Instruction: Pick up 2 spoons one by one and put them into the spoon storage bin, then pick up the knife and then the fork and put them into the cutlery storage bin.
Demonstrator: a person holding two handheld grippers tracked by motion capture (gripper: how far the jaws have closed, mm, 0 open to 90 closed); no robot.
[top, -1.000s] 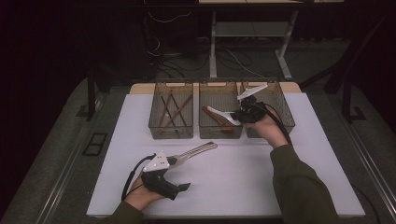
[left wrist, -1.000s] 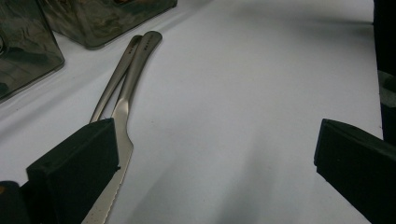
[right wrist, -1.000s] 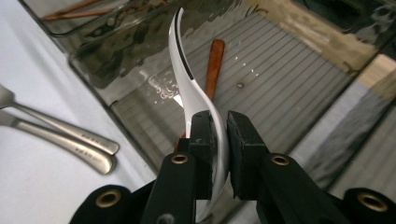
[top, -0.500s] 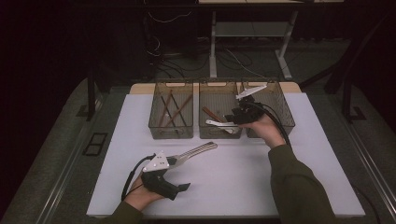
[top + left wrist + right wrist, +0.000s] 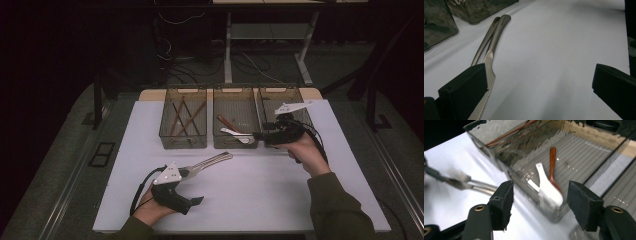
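Cutlery is being sorted by kind into three bins. The right gripper (image 5: 260, 135), jaws apart and empty, hangs at the near rim of the middle bin (image 5: 235, 90); its jaws have just been opening, and the white spoon (image 5: 548, 188) that hung between them a second ago now lies in that bin beside a brown spoon (image 5: 553, 165). At seven o'clock on the mat (image 5: 280, 190), the left gripper (image 5: 200, 167) rests wide open, unmoved, by a knife (image 5: 491, 56) and its neighbour.
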